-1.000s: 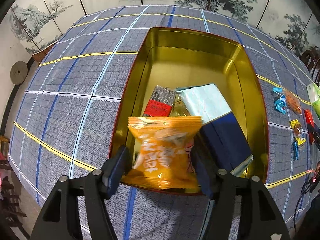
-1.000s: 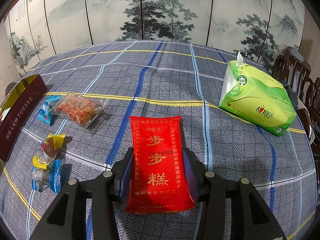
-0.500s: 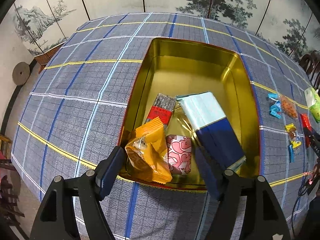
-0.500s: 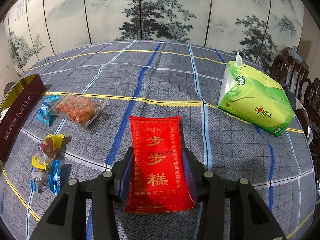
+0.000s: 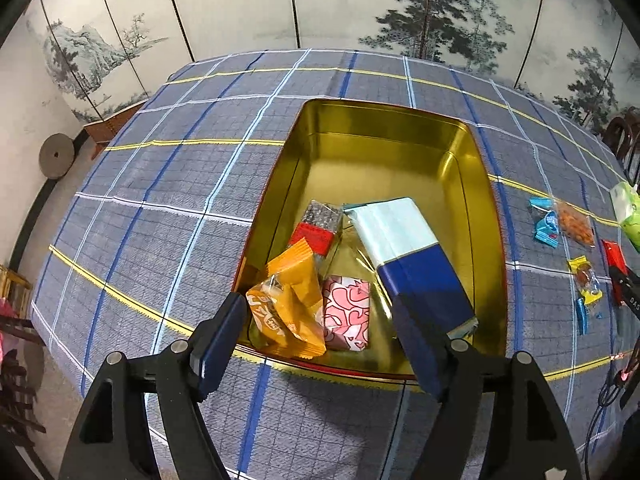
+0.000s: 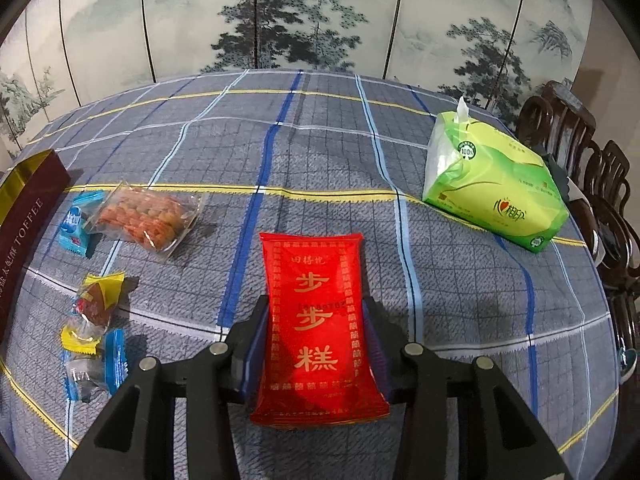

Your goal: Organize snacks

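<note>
Flanking the flat red foil packet with gold characters (image 6: 320, 312) at lower centre of the right wrist view, the right gripper (image 6: 318, 340) has its jaws closing, pads pressed on the packet's sides. Small wrapped candies (image 6: 94, 308) lie at left on the blue-grey plaid tablecloth (image 6: 320, 160); a green tissue pack (image 6: 496, 188) sits upper right. Left wrist view: the left gripper (image 5: 320, 344), jaws apart and empty, hangs over the gold rectangular tin (image 5: 400, 128), where the orange snack bag (image 5: 290, 300) lies at the near edge.
</note>
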`<state>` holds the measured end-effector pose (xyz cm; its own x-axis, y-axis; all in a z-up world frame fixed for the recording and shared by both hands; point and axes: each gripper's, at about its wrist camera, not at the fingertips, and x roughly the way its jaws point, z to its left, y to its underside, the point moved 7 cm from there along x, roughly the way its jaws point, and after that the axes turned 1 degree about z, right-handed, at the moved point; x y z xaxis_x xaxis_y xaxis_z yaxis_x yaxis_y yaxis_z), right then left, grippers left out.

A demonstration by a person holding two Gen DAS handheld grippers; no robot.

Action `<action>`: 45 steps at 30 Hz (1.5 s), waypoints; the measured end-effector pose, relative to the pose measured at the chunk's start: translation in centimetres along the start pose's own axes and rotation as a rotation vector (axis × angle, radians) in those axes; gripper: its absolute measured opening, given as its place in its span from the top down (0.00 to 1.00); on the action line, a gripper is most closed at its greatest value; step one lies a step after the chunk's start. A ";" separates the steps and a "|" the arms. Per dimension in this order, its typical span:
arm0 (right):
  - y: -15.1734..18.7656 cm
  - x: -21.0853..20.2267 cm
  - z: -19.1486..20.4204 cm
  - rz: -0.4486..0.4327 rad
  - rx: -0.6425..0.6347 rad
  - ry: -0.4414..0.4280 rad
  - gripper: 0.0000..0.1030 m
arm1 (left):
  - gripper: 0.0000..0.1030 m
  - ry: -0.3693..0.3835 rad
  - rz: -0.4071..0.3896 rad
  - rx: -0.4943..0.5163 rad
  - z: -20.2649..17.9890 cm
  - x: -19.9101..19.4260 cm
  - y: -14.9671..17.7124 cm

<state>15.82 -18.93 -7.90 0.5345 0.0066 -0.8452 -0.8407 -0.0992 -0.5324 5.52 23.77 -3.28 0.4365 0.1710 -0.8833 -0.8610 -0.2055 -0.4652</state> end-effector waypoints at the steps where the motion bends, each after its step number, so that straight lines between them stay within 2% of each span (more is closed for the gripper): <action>1: 0.1 -0.1 0.0 0.003 0.003 -0.001 0.57 | 0.29 0.006 -0.002 0.002 -0.1 -0.1 0.1; 13: -0.3 -2.9 2.4 -0.036 0.016 -0.045 0.57 | 0.25 0.032 -0.008 0.030 -0.6 -0.5 1.0; 18: -1.8 -5.1 5.3 -0.068 0.026 -0.134 0.57 | 0.24 0.030 -0.032 0.008 0.4 -1.6 0.9; 25: -3.7 -7.9 11.9 -0.104 -0.038 -0.264 0.57 | 0.23 0.021 -0.066 -0.058 2.8 -3.2 0.4; 33: -4.2 -9.3 21.3 -0.097 -0.138 -0.411 0.57 | 0.23 -0.020 -0.054 -0.121 6.1 -3.5 1.0; 40: -3.9 -10.0 28.5 -0.075 -0.237 -0.500 0.57 | 0.22 -0.066 -0.020 -0.176 9.2 -3.2 2.5; 45: -3.9 -10.3 31.9 -0.072 -0.294 -0.525 0.57 | 0.22 -0.076 -0.014 -0.192 10.2 -3.2 3.1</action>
<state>10.78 13.09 1.39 0.4113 0.5059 -0.7582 -0.7047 -0.3511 -0.6166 -1.19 32.38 -1.29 0.4204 0.2458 -0.8734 -0.7866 -0.3810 -0.4859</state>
